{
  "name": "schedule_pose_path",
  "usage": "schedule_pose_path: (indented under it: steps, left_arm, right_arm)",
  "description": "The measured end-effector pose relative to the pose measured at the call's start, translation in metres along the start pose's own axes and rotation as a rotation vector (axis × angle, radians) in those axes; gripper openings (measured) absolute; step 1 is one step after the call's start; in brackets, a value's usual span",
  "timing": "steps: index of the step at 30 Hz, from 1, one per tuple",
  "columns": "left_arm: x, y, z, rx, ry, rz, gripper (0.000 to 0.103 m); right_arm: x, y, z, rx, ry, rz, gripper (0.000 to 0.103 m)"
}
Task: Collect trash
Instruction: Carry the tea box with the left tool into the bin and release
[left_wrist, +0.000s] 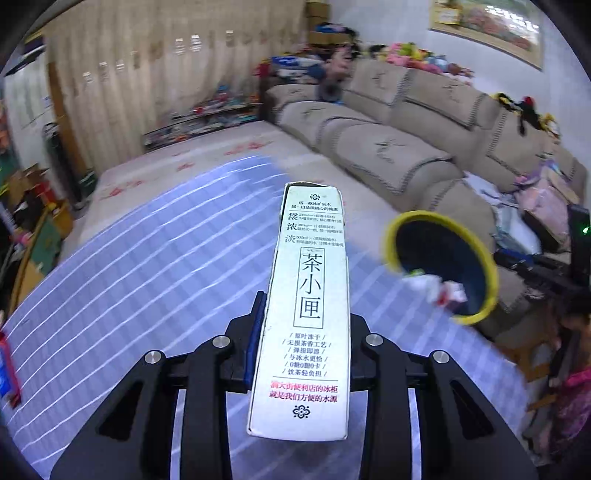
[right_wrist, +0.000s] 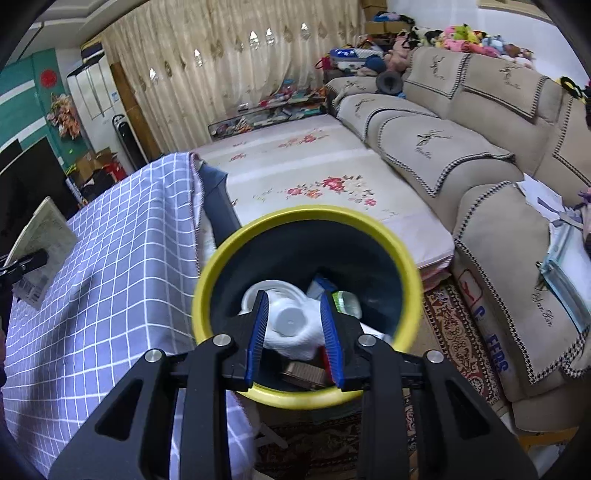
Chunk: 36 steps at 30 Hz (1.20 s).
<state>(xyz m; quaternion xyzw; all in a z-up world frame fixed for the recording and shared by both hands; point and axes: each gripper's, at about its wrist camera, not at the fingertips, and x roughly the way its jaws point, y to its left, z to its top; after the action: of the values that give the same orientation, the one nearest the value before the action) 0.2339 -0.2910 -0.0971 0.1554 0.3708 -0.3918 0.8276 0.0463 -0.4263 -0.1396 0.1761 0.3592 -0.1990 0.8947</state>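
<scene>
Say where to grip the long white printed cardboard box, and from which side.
Pinch its two broad faces near one end, coming in along its length. The white box is thin across them, and the left gripper holds it so.

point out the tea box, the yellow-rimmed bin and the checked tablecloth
tea box (left_wrist: 306, 306), left wrist view, printed face.
yellow-rimmed bin (right_wrist: 295, 218), right wrist view, far rim.
checked tablecloth (right_wrist: 110, 266), right wrist view, flat top.

A long beige sectional sofa (right_wrist: 461, 147) heaped with plush toys (right_wrist: 461, 35) lines the white wall, cream curtains (right_wrist: 221, 66) hang beyond a floral-covered low platform (right_wrist: 314, 173), and a lilac checked cloth (right_wrist: 110, 258) covers the near table.
</scene>
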Motion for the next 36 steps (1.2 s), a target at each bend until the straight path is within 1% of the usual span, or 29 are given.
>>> schedule_pose_path:
  steps: [1,4,6,9,13,17,21,24,25,26,27,28,29,31,32,34,36]
  left_arm:
    - [0.007,-0.018,0.009,0.020,0.001,-0.033,0.032]
    - [0.023,-0.059,0.028,0.068,0.007,-0.091,0.032]
    - [0.041,-0.091,0.042,0.100,0.026,-0.134,0.033]
    - [0.068,-0.134,0.057,0.150,0.058,-0.173,0.033]
    - [0.109,-0.179,0.069,0.191,0.148,-0.210,0.033]
    - [0.152,-0.201,0.079,0.202,0.222,-0.207,0.033]
    - [0.185,-0.218,0.081,0.226,0.256,-0.178,0.033]
    - [0.207,-0.223,0.079,0.219,0.297,-0.164,0.035]
    - [0.212,-0.224,0.078,0.213,0.303,-0.155,0.049]
    - [0.213,-0.223,0.076,0.201,0.302,-0.144,0.065]
    - [0.212,-0.221,0.074,0.193,0.291,-0.140,0.071]
    - [0.207,-0.220,0.073,0.187,0.278,-0.135,0.074]
    - [0.204,-0.218,0.072,0.183,0.274,-0.134,0.074]
    - [0.185,-0.208,0.069,0.152,0.248,-0.141,0.075]
    - [0.173,-0.202,0.067,0.135,0.233,-0.143,0.078]
    - [0.145,-0.187,0.060,0.092,0.189,-0.143,0.085]
    - [0.102,-0.165,0.047,0.035,0.115,-0.137,0.090]
  right_arm:
    - [-0.004,-0.005,0.000,0.004,-0.006,-0.004,0.028]
    - [-0.018,-0.021,-0.001,0.017,-0.029,-0.017,0.030]
    - [-0.027,-0.032,-0.003,0.026,-0.043,-0.028,0.031]
    - [-0.035,-0.046,-0.006,0.042,-0.054,-0.039,0.031]
    - [-0.036,-0.063,-0.009,0.068,-0.050,-0.042,0.031]
    - [-0.032,-0.077,-0.013,0.091,-0.036,-0.041,0.031]
    - [-0.029,-0.083,-0.016,0.102,-0.026,-0.039,0.031]
    - [-0.028,-0.084,-0.015,0.105,-0.021,-0.037,0.031]
    - [-0.028,-0.082,-0.015,0.104,-0.022,-0.036,0.031]
    - [-0.030,-0.078,-0.016,0.103,-0.022,-0.035,0.031]
    - [-0.031,-0.077,-0.016,0.099,-0.022,-0.032,0.031]
    - [-0.032,-0.074,-0.016,0.095,-0.025,-0.030,0.031]
    - [-0.033,-0.072,-0.016,0.091,-0.026,-0.028,0.031]
    - [-0.037,-0.066,-0.016,0.076,-0.030,-0.026,0.031]
    - [-0.038,-0.063,-0.016,0.071,-0.031,-0.023,0.032]
    - [-0.043,-0.053,-0.017,0.058,-0.034,-0.006,0.036]
    - [-0.045,-0.041,-0.019,0.037,-0.029,0.012,0.040]
